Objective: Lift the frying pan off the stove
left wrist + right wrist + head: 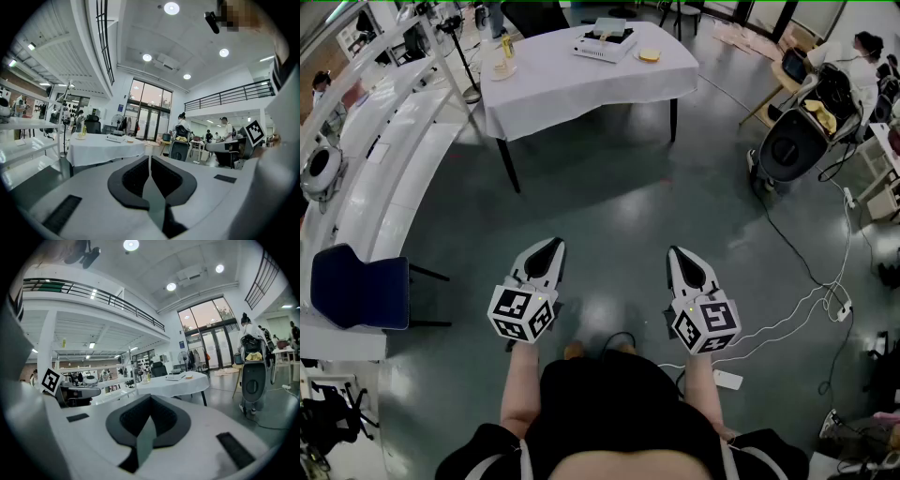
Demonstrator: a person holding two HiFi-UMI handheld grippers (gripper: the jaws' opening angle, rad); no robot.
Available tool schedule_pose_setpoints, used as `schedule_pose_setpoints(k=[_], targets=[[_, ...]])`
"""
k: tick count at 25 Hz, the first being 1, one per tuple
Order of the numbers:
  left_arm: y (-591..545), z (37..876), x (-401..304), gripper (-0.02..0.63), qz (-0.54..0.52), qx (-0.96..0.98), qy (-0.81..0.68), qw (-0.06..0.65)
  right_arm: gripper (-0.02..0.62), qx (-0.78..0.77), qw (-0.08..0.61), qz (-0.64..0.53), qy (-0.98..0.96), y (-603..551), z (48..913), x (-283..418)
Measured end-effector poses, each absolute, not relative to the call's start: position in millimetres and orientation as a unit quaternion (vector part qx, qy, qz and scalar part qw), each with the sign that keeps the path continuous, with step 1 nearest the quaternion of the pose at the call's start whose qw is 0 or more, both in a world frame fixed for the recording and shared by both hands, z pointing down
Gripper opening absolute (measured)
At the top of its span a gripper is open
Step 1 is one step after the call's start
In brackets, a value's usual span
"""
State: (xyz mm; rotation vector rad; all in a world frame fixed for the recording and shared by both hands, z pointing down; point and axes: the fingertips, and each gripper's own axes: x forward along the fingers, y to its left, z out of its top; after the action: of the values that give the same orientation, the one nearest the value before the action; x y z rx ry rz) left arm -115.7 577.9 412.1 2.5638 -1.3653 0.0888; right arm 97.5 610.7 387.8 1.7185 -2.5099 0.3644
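Two hand-held grippers are out in front of the person, side by side and apart, above grey floor [609, 187]. On the left gripper [553, 246], its own view shows the dark pads pressed together along one thin seam, with nothing between them. The right gripper [678, 253] reads the same: jaws closed tip to tip and empty. Both point forward and only slightly down.

Beyond the tips, across an open stretch of floor, stands a table draped in a white tablecloth [581, 84]. On its far half lies a flat white stove [603, 44] with something low on top (too small here to be sure it is the frying pan). Just right of the stove is a small yellow item [649, 54], and near the table's left corner stands a bottle [505, 47]. Both grippers are well away from the table.

To the left, a blue chair [354, 287] sits beside a long white counter [389, 178]. To the right, white cables [802, 305] trail over the floor.
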Motion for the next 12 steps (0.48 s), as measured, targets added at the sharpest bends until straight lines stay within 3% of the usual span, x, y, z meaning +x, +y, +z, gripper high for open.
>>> schedule_pose_setpoints(k=[12], targets=[[610, 405, -105, 0.028, -0.008, 0.854, -0.504, 0.13, 0.003, 0.52, 0.027, 0.134, -0.843, 640, 387, 108]])
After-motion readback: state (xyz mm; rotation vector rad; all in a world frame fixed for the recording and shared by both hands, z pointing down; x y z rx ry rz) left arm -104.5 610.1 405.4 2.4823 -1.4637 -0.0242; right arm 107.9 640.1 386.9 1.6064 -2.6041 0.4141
